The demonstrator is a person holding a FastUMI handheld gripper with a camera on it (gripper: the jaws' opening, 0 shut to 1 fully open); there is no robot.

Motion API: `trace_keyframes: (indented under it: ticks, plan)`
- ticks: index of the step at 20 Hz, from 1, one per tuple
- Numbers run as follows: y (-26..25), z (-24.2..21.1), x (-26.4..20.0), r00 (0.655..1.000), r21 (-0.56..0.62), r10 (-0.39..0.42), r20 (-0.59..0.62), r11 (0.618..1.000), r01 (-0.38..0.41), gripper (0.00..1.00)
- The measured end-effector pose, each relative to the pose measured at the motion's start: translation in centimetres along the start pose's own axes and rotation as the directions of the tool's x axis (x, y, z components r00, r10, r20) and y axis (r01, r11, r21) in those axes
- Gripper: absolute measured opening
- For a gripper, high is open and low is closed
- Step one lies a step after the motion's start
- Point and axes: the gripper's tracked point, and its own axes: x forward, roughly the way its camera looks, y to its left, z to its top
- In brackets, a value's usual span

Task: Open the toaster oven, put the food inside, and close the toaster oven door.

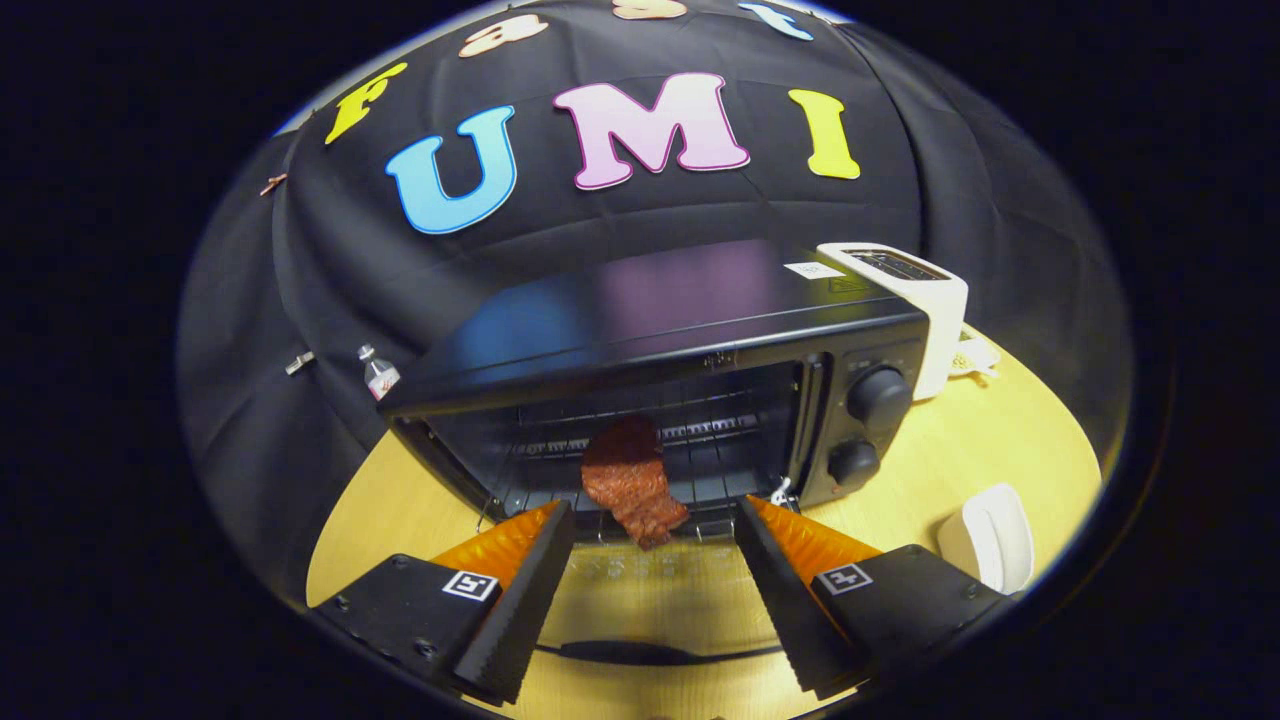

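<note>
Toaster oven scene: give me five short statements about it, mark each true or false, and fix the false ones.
1. The toaster oven door is shut. False: it is folded down open, lying below the fingers.
2. The piece of meat lies on the oven's rack, its near end hanging over the front edge. True.
3. The gripper is clamped on the meat. False: its fingers stand wide apart, the meat just ahead of them, untouched.
4. A white toaster stands beside the oven, on its knob side. True.
5. The oven's two knobs sit on the side nearest the small bottle. False: the knobs are on the opposite side from it.
</note>
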Motion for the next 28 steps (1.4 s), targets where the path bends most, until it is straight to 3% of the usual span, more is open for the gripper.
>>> trace_keyframes:
  ticks: [10, 20, 28]
  plan:
    - [-0.8, -7.5, -7.1, 0.984, -0.186, -0.008, -0.176, 0.982, -0.025, 0.99]
    - [-0.7, -14.2, -4.6, 0.946, -0.167, -0.069, -0.316, 0.986, 0.016, 0.99]
    - [-0.3, -14.9, -2.0, 0.939, -0.125, -0.097, -0.33, 0.99, 0.059, 0.99]
